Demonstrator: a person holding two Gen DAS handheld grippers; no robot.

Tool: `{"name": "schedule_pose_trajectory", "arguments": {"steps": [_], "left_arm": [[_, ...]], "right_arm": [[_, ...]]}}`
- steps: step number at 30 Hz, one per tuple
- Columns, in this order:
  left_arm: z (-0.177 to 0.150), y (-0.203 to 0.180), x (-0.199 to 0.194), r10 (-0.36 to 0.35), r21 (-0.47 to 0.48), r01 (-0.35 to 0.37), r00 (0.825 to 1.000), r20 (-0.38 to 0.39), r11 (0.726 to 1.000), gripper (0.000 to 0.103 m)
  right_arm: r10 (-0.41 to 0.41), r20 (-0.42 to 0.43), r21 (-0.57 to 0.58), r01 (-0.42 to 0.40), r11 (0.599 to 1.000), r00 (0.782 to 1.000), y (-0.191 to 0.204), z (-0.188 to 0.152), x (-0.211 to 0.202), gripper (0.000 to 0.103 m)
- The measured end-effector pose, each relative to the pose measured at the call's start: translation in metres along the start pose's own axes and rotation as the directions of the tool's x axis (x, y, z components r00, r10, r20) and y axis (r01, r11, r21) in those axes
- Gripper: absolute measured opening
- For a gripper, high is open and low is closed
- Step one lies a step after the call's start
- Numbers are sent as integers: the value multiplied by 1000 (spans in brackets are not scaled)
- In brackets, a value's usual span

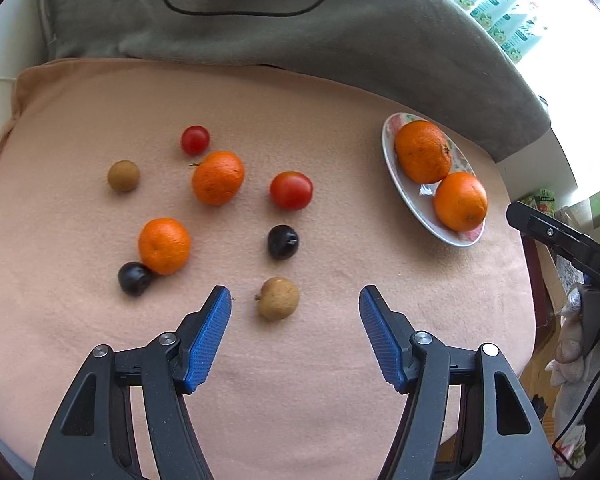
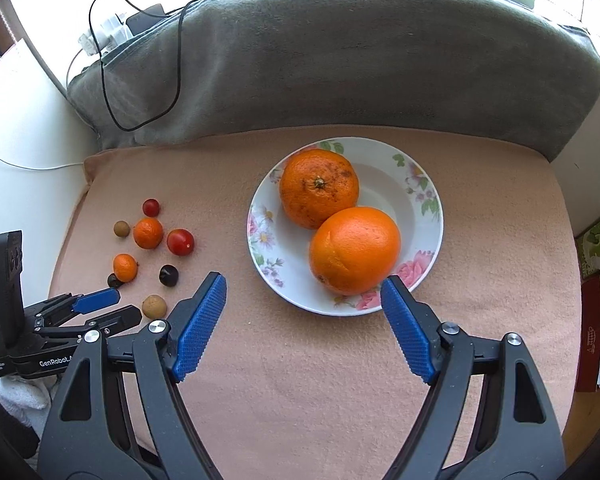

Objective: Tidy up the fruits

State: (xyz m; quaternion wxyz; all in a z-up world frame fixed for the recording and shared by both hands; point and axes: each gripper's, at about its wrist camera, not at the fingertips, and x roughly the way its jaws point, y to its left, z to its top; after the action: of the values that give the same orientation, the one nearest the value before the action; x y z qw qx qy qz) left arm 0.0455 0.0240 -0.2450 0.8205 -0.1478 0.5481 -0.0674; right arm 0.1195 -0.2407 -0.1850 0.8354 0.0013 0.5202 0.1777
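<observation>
Your left gripper point(image 1: 295, 294) and right gripper point(image 2: 302, 284) both have fingers apart holding nothing, two oranges point(image 2: 354, 250) sit on the plate point(image 2: 420, 184), small fruits point(image 1: 218, 178) scattered at its 9 o'clock.

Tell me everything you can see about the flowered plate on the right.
The plate is round, white and glossy, likely ceramic, with pink roses, small blossoms and green leaves printed around its rim. It sits flat on the peach cloth, apart from the loose small fruit. Two large oranges touch each other in it: a speckled one with its stem up, and a smoother one.
</observation>
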Motion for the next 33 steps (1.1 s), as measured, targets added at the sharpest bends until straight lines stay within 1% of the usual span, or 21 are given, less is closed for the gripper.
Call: {"name": "schedule_pose_trajectory", "arguments": {"steps": [4, 8, 10, 11, 14, 16, 18, 22, 23, 26, 27, 32, 33], "left_arm": [[-1, 23, -7, 27, -33, -26, 1000, 16, 999, 65], [0, 36, -10, 52, -51, -51, 998, 28, 997, 64], [1, 43, -11, 57, -58, -55, 998, 29, 997, 58], [1, 45, -11, 62, -58, -60, 998, 29, 997, 54], [4, 47, -9, 79, -49, -78, 996, 28, 996, 52], [6, 47, -8, 86, -40, -85, 996, 27, 996, 52], [9, 46, -4, 94, -28, -94, 995, 19, 995, 46], [12, 48, 1, 97, -20, -97, 995, 16, 995, 44], [13, 48, 2, 94, -19, -93, 995, 15, 995, 42], [15, 52, 5, 93, -20, -92, 996, 7, 996, 40], [15, 53, 6, 92, -20, -92, 996, 5, 996, 39], [18, 56, 8, 90, -12, -90, 996, 0, 996, 37], [18, 56, 9, 91, -10, -91, 996, -2, 996, 37]], "right_arm": [[32, 0, -19, -32, 999, 999, 13, 3, 4, 82], [65, -12, -40, -65, 997, 998, 26, 8, 11, 82], [77, -19, -53, -77, 996, 997, 32, 11, 16, 82], [83, -24, -61, -84, 995, 996, 36, 12, 18, 82], [96, -35, -88, -99, 991, 995, 46, 18, 26, 82], [110, -45, -109, -114, 988, 993, 55, 22, 32, 79], [122, -61, -127, -129, 984, 991, 63, 25, 40, 76], [145, -91, -152, -158, 976, 985, 79, 29, 56, 70], [149, -97, -162, -163, 973, 984, 83, 30, 60, 70], [150, -121, -190, -171, 967, 981, 94, 31, 73, 65], [154, -133, -194, -178, 965, 979, 97, 31, 78, 62], [152, -176, -205, -187, 961, 973, 106, 31, 102, 59], [150, -185, -205, -188, 961, 971, 107, 30, 106, 56]]}}
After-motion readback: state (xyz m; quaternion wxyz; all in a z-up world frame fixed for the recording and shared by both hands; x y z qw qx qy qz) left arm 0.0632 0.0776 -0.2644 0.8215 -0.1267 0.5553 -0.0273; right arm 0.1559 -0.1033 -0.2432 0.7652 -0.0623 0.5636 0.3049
